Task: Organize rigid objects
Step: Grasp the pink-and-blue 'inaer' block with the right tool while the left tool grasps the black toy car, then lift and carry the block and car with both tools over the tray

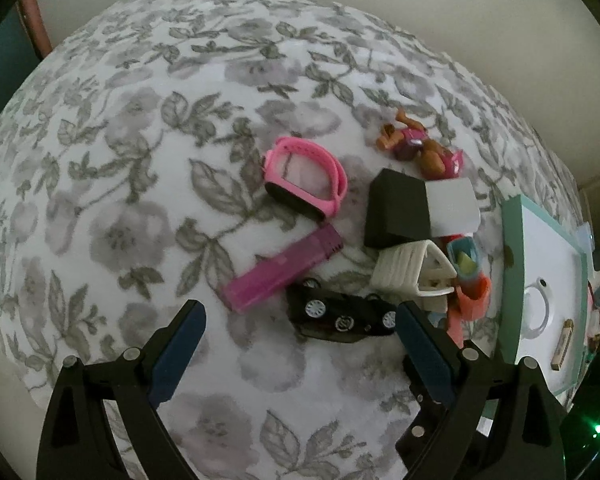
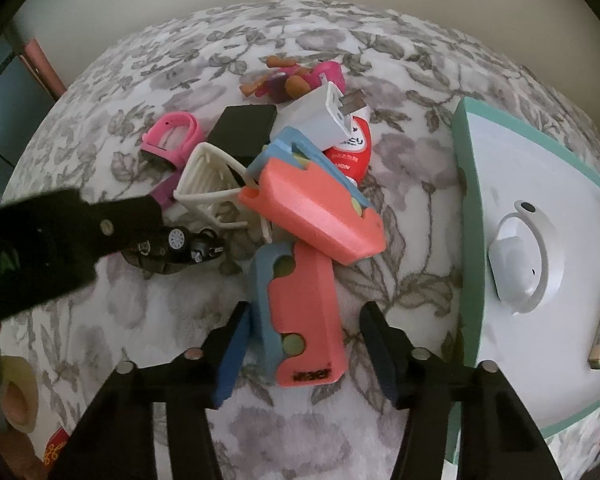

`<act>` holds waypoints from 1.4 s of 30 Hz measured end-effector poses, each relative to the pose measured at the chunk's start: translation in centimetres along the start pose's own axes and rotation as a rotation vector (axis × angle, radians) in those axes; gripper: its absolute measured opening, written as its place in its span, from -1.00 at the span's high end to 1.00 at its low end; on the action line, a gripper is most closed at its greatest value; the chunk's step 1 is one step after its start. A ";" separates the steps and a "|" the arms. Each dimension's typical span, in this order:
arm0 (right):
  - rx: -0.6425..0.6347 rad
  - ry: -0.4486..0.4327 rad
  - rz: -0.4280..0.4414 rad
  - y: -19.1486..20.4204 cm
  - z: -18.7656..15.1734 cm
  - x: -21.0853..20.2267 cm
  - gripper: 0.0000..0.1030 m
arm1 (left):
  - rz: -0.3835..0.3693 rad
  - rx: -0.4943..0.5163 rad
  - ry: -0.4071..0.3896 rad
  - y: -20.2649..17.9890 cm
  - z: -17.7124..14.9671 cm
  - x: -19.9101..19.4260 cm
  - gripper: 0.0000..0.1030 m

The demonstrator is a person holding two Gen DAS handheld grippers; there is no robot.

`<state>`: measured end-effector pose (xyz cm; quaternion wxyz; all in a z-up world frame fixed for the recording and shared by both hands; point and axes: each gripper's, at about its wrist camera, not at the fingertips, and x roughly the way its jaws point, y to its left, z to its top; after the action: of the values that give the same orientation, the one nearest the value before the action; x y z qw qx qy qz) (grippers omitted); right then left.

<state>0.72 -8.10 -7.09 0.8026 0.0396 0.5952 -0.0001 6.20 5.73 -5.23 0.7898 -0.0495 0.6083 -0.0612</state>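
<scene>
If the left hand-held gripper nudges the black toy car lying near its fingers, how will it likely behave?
The black toy car seems to lie tilted, wheels facing the camera, so it would probably slide or flop over rather than roll. The soft floral blanket likely adds drag. It looks like rigid plastic, probably light, so the open left hand-held gripper should shift it easily.

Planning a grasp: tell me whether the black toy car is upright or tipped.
Tipped: the black toy car lies on its side, wheels facing the left-wrist camera.

Between my spread right gripper (image 2: 304,344) fingers lies a coral-and-blue block (image 2: 300,316), flat on the floral cloth, another coral block (image 2: 316,212) leaning above it
</scene>
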 end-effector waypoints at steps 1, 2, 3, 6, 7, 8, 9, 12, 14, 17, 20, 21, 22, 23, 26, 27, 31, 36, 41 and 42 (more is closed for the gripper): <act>0.002 0.000 0.002 -0.2 -0.1 -0.1 0.02 | -0.002 0.004 0.002 -0.1 0.0 0.0 -0.86; 0.004 0.000 0.005 -0.4 -0.2 -0.2 0.03 | -0.004 0.010 0.005 -0.3 0.0 0.0 -0.86; 0.007 0.002 0.010 -0.6 -0.2 -0.2 0.03 | -0.005 0.017 0.006 -0.5 -0.1 0.0 -0.86; 0.003 0.009 0.010 -0.9 -0.4 -0.4 0.03 | -0.008 0.039 0.017 -1.0 -0.2 0.2 -0.86; 0.003 0.012 0.009 -1.0 -0.5 -0.5 0.03 | -0.008 0.044 0.023 -1.1 -0.2 0.3 -0.86; 0.007 0.018 0.009 -1.2 -0.5 -0.6 0.03 | -0.008 0.049 0.038 -1.3 -0.2 0.6 -0.86; 0.014 0.023 0.011 -1.4 -0.6 -0.6 0.03 | -0.010 0.051 0.044 -1.5 -0.2 0.8 -0.86; 0.037 0.035 0.020 -2.2 -0.9 -0.9 0.03 | -0.001 0.071 0.050 -2.1 -0.2 1.3 -0.86; 0.045 0.042 0.023 -2.6 -1.1 -1.0 0.03 | 0.010 0.095 0.050 -2.7 -0.2 1.7 -0.86; 0.054 0.046 0.029 -3.0 -1.3 -1.2 0.03 | 0.016 0.115 0.049 -3.4 -0.2 2.2 -0.86; 0.059 0.048 0.035 -3.2 -1.5 -1.4 0.03 | 0.012 0.109 0.052 -3.5 0.0 2.8 -0.86; 0.060 0.048 0.036 -3.2 -1.5 -1.4 0.03 | 0.013 0.109 0.053 -3.6 0.0 3.1 -0.85; 0.059 0.048 0.035 -3.2 -1.5 -1.4 0.03 | 0.014 0.109 0.053 -3.7 0.1 3.4 -0.83; 0.059 0.049 0.035 -3.1 -1.4 -1.4 0.03 | 0.013 0.108 0.053 -3.7 0.2 3.6 -0.78; 0.059 0.051 0.036 -3.5 -1.8 -1.7 0.03 | 0.003 0.095 0.062 -3.7 0.2 4.3 -0.59; 0.059 0.051 0.036 -3.6 -1.9 -1.8 0.03 | 0.007 0.100 0.061 -3.8 0.2 4.5 -0.50; 0.060 0.053 0.035 -3.3 -1.6 -1.5 0.03 | 0.002 0.099 0.048 -3.6 0.1 4.5 -0.47; 0.058 0.053 0.030 -3.1 -1.3 -1.2 0.03 | 0.000 0.111 0.050 -3.5 0.0 4.6 -0.47; 0.047 0.052 0.019 -3.0 -1.3 -1.2 0.03 | -0.007 0.109 0.049 -3.6 -0.1 3.8 -0.47; 0.043 0.052 0.017 -2.9 -1.3 -1.2 0.02 | -0.005 0.110 0.044 -3.6 -0.1 3.6 -0.47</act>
<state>-1.00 -10.99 -6.48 0.7858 0.0619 0.6154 -0.0053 6.88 1.57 -8.11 0.7775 -0.0061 0.6212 -0.0977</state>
